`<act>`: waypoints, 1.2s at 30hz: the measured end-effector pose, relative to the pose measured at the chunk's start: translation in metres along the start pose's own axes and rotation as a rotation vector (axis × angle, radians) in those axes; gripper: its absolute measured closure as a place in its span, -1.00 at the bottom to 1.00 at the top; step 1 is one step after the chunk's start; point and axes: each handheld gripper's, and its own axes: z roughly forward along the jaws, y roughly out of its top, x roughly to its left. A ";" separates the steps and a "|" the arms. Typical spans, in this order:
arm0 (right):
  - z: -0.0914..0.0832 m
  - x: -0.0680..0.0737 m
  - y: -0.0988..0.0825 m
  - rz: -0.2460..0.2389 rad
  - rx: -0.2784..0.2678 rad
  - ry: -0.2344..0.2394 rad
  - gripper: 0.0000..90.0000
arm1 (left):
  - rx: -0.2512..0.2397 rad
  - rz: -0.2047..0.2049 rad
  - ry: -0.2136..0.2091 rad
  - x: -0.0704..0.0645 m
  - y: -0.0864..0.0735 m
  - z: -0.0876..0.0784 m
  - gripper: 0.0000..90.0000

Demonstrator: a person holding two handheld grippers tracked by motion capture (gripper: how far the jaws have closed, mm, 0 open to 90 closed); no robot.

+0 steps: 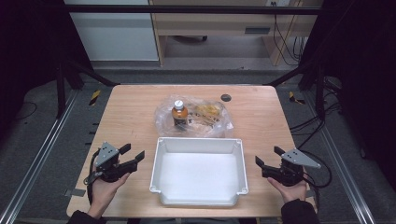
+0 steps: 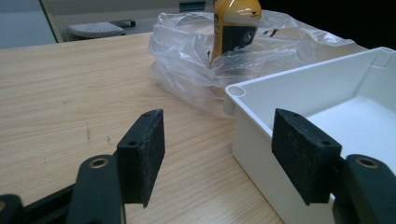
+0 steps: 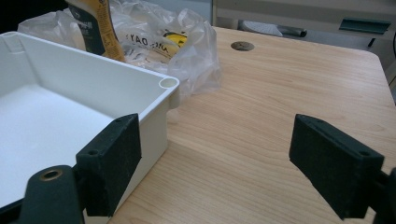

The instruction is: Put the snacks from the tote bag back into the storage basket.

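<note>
The scene contains one wooden table [image 1: 130,116]. One white rectangular bin [image 1: 198,171] sits on the table. One clear plastic bag [image 1: 210,122] lies on the table just behind the bin. One bottle [image 1: 179,113] with a white cap stands upright inside the bag. One yellow-printed packet [image 1: 208,110] lies in the bag beside the bottle; further contents of the bag cannot be counted. One round dark grommet [image 1: 226,97] is set into the tabletop. Two handheld grippers are present: one left gripper [image 1: 132,153] and one right gripper [image 1: 267,156]. Each gripper has two black jaws, four jaws in total. Two hands hold them, one per gripper.
</note>
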 end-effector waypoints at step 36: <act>-0.001 -0.001 0.001 0.002 0.002 -0.002 -0.63 | -0.013 0.015 -0.066 -0.019 0.043 0.025 -0.27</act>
